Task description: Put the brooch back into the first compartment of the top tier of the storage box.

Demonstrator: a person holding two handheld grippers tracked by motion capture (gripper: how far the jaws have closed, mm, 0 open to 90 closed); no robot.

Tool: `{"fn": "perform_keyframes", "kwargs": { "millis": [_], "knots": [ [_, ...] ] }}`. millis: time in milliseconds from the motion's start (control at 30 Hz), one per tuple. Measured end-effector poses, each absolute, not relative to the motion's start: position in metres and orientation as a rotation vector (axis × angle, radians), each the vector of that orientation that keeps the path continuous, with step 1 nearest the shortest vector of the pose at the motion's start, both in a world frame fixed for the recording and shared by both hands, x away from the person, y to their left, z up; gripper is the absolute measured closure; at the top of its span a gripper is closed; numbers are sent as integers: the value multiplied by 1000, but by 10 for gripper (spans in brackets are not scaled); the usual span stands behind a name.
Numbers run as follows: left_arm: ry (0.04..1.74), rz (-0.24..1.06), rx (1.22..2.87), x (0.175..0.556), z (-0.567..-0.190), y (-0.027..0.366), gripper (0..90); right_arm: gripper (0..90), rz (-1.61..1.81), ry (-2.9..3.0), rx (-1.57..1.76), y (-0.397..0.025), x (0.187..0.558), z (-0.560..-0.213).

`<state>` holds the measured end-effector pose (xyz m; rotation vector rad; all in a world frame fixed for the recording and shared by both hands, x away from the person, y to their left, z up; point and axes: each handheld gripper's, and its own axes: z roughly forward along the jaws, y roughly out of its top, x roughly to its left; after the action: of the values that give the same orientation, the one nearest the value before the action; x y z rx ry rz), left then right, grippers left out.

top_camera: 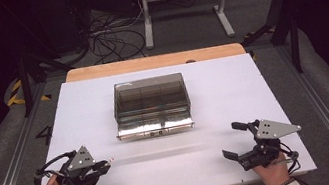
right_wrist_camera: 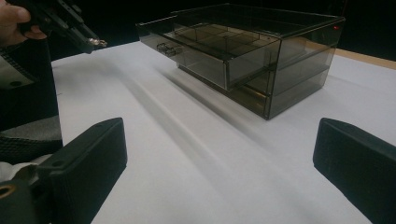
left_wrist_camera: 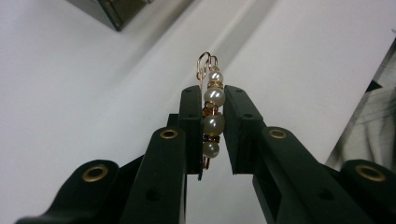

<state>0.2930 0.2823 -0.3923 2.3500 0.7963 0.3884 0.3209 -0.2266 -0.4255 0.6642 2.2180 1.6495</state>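
White table [top_camera: 232,86] carries the drawer box [top_camera: 150,95], top drawer [right_wrist_camera: 196,49] open; left gripper [top_camera: 105,165] pinches pearl earring [left_wrist_camera: 212,112], not yet stored; right gripper [top_camera: 233,139] spread, empty.

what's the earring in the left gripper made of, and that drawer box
Earring: glossy cream beads that look like pearl, real or imitation, on a thin rose-gold wire hook, probably metal. Drawer box: smoky see-through panels with sharp glossy edges, likely acrylic; its inner dividers show through, and the top drawer's small handle looks metallic.
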Motion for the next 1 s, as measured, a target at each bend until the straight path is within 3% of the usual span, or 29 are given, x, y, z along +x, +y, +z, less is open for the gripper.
{"fn": "perform_keyframes", "kwargs": {
  "millis": [767, 1000],
  "knots": [
    [825, 408, 1986, 287, -377, 303, 790, 34, 1643, 2220, 669, -227, 320, -426],
    [820, 435, 1945, 285, -375, 303, 789, 34, 1643, 2221, 669, -227, 320, -426]
  ]
}}
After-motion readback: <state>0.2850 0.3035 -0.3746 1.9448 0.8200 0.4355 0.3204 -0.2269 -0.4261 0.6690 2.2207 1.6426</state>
